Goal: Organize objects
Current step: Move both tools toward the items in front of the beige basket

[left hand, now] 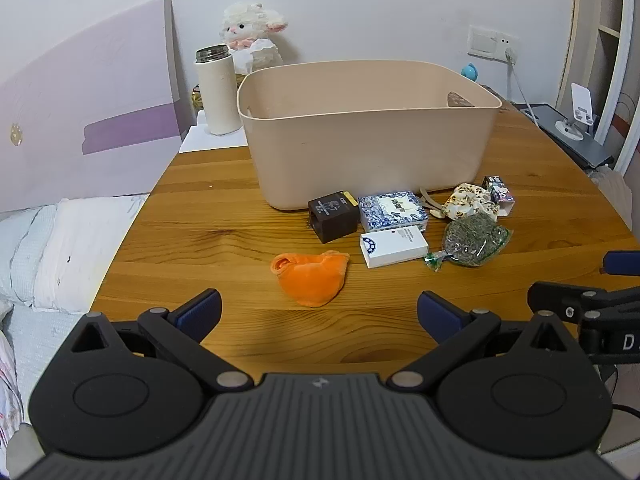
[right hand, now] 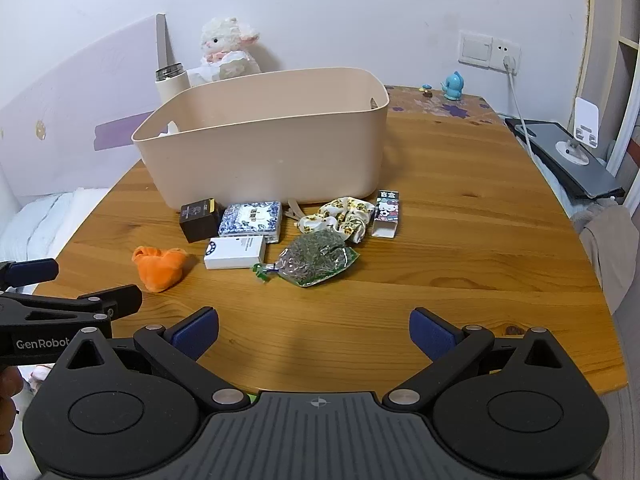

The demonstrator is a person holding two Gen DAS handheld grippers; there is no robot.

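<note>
A beige plastic bin (left hand: 368, 136) (right hand: 272, 148) stands on the wooden table. In front of it lie an orange plush cloth (left hand: 310, 278) (right hand: 160, 266), a dark brown box (left hand: 332, 216) (right hand: 198, 220), a blue-white patterned box (left hand: 392, 210) (right hand: 252, 220), a white box (left hand: 394, 246) (right hand: 235, 254), a bag of green dried herbs (left hand: 472, 240) (right hand: 316, 258), a floral scrunchie (left hand: 472, 200) (right hand: 344, 216) and a small cartoon carton (left hand: 500, 194) (right hand: 386, 214). My left gripper (left hand: 318, 312) is open and empty, just short of the orange cloth. My right gripper (right hand: 314, 334) is open and empty, near the table's front edge.
A white flask (left hand: 218, 92) and a plush lamb (left hand: 252, 36) stand behind the bin. A blue figurine (right hand: 452, 86), a wall socket with cable (right hand: 508, 60) and a phone stand on a grey laptop (right hand: 576, 152) are at the right. A bed (left hand: 60, 248) lies left of the table.
</note>
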